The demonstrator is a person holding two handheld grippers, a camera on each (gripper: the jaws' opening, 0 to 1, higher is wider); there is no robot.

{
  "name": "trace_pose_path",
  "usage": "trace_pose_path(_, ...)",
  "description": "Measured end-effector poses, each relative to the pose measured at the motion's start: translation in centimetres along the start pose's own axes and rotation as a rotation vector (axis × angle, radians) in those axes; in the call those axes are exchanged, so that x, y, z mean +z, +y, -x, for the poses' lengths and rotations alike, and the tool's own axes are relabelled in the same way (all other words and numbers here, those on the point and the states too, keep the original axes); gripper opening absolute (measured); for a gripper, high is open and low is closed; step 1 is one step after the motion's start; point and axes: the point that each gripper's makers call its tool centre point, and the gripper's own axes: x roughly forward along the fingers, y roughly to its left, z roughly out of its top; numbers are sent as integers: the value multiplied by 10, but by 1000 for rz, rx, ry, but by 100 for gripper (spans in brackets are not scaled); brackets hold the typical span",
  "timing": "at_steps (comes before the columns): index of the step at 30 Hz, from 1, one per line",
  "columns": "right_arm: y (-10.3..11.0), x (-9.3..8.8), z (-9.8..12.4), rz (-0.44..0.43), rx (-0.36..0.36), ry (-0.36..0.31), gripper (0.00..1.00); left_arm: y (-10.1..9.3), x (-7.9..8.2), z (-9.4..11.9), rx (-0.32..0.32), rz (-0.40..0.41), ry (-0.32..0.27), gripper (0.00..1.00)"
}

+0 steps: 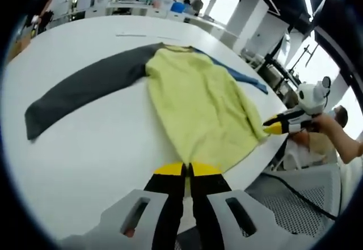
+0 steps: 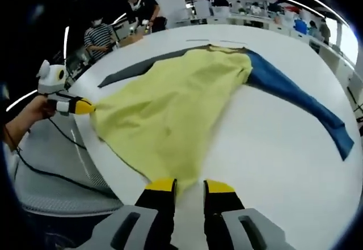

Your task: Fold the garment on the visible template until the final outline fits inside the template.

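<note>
A garment with a yellow body (image 1: 198,102) (image 2: 170,108), a dark grey sleeve (image 1: 79,88) (image 2: 136,68) and a blue sleeve (image 1: 244,77) (image 2: 295,94) lies spread flat on a white table (image 1: 85,159) (image 2: 272,165). My left gripper (image 1: 187,170) (image 2: 85,107) is shut on one corner of the yellow hem at the table's edge. My right gripper (image 2: 190,186) (image 1: 271,127) is at the other hem corner. Its jaws stand apart in its own view, with the hem's point just at the tip of its left finger (image 2: 161,185).
Faint line marks (image 1: 130,34) (image 2: 198,40) lie on the table beyond the collar. A grey mesh seat (image 1: 300,204) and a black cable (image 2: 57,170) sit below the table's edge. Two people (image 2: 99,37) stand at the far side. Desks fill the background.
</note>
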Motion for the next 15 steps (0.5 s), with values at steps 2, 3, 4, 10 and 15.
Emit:
trace_pose_path(2, -1, -2, 0, 1, -16, 14, 12, 0, 0, 0, 0, -1, 1, 1)
trace_pose_path(3, -2, -4, 0, 8, -26, 26, 12, 0, -1, 0, 0, 0, 3, 1)
trace_pose_path(4, -3, -5, 0, 11, -39, 37, 12, 0, -1, 0, 0, 0, 4, 1)
trace_pose_path(10, 2, -7, -2, -56, -28, 42, 4, 1, -3, -1, 2, -2, 9, 1)
trace_pose_path(15, -4, -6, 3, -55, -51, 49, 0, 1, -3, 0, 3, -3, 5, 1)
